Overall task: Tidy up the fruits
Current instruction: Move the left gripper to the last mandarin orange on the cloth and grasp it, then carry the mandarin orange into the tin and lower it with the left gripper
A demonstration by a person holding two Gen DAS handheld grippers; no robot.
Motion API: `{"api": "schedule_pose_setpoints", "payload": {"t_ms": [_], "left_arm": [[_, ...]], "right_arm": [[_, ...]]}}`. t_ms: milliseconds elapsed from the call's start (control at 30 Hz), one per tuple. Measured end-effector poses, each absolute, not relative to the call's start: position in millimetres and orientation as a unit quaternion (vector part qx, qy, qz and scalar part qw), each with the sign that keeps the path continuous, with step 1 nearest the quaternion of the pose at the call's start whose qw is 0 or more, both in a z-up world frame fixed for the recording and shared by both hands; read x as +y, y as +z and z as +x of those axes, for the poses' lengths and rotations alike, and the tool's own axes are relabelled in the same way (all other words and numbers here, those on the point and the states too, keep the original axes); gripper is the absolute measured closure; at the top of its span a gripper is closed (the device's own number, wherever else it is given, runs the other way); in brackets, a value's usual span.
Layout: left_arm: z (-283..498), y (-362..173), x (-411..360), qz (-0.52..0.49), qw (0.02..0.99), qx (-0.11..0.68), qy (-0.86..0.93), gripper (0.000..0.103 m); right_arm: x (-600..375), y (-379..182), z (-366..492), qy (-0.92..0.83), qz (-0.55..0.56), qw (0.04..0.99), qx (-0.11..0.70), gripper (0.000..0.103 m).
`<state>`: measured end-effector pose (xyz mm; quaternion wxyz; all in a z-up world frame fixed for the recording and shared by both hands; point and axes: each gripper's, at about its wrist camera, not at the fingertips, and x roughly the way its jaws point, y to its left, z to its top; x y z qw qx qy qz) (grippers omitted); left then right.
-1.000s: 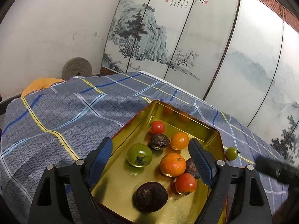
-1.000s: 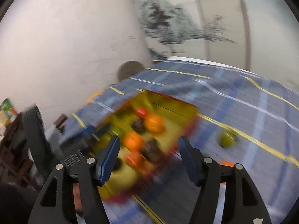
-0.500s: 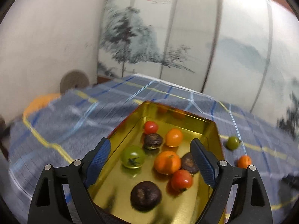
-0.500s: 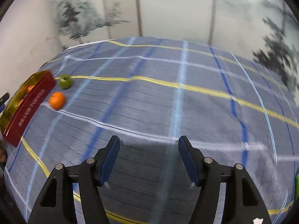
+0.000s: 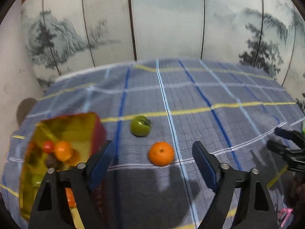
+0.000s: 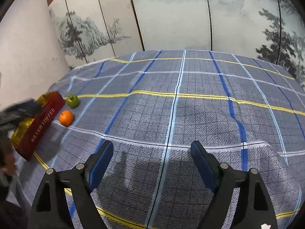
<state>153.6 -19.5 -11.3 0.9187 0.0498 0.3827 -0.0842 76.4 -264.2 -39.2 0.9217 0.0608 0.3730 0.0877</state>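
A gold tin with red outer walls sits at the left and holds several small fruits. An orange and a green tomato lie loose on the plaid cloth right of it. My left gripper is open and empty, with the orange just beyond its fingertips. My right gripper is open and empty over bare cloth, far right of the tin, the orange and the green tomato. The right gripper also shows at the right edge of the left wrist view.
The blue-grey plaid cloth covers the whole table. A painted folding screen stands behind it and a white wall at the left. A small green thing peeks in at the right edge of the left wrist view.
My left gripper has swung right from over the tin to the loose orange and green tomato. My right gripper has swung away from the tin to bare cloth. Both stay open.
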Motion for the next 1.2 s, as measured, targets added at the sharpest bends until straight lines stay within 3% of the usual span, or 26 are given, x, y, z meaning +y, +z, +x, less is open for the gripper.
{"api": "schedule_pose_setpoints", "payload": {"t_ms": [367, 500, 533, 1200], "left_arm": [[192, -62, -31, 0.056, 0.895, 0.438, -0.062, 0.028], [198, -64, -23, 0.022, 0.891, 0.447, -0.081, 0.049], [197, -63, -24, 0.026, 0.892, 0.443, -0.086, 0.067], [121, -20, -11, -0.014, 0.905, 0.419, -0.075, 0.067]], "right_arm": [[-271, -34, 72, 0.116, 0.082, 0.925, 0.353, 0.017], [-271, -34, 71, 0.119, 0.083, 0.925, 0.350, 0.016], [-271, -34, 71, 0.119, 0.084, 0.925, 0.350, 0.016], [-270, -39, 82, 0.090, 0.074, 0.919, 0.376, 0.011]]}}
